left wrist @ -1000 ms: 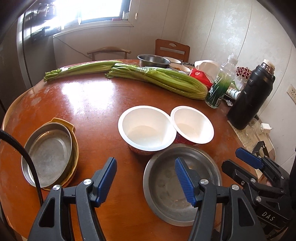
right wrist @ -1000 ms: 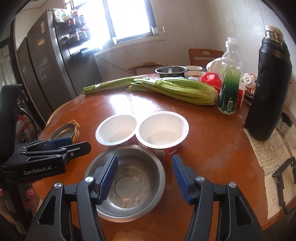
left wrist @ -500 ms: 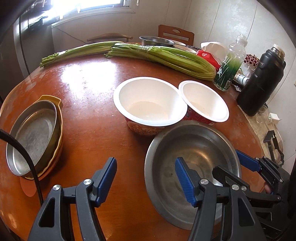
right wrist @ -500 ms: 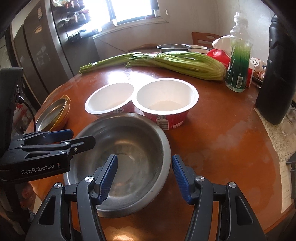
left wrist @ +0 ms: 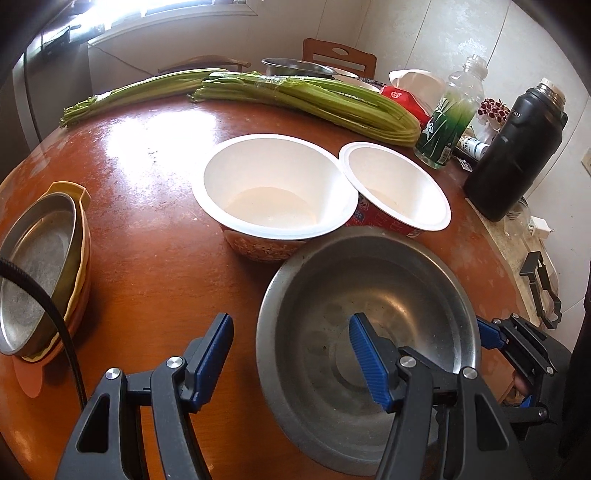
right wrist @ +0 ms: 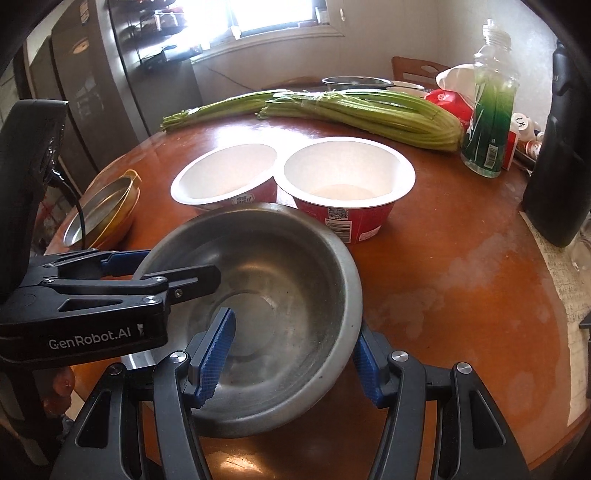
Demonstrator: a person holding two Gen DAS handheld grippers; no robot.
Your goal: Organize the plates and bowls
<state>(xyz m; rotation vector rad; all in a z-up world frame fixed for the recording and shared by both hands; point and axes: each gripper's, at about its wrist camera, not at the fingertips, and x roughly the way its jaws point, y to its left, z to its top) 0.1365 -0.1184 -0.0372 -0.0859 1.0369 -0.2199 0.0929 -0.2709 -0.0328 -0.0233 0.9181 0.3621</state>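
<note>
surface: glossy round wooden table (left wrist: pixel 155 229) | room: bright window (right wrist: pixel 273 16) | both tools: parted, gripping nothing

A grey steel bowl (left wrist: pixel 369 332) sits nearest on a glossy reddish-brown table (left wrist: pixel 147 258). Behind it stand two cups, white inside: the left cup (left wrist: pixel 273 195) has an orange speckled print outside, the right cup (left wrist: pixel 395 188) is red with white marks. At far left a grey steel plate (left wrist: pixel 33 273) rests in a yellow dish (left wrist: pixel 79 192). Farther back lies pale green celery (left wrist: pixel 314 99). On the right stand a clear bottle (left wrist: pixel 448 122) with a green label and a black flask (left wrist: pixel 517 147). Both grippers have blue ribbed pads (left wrist: pixel 364 347) on black frames.
</note>
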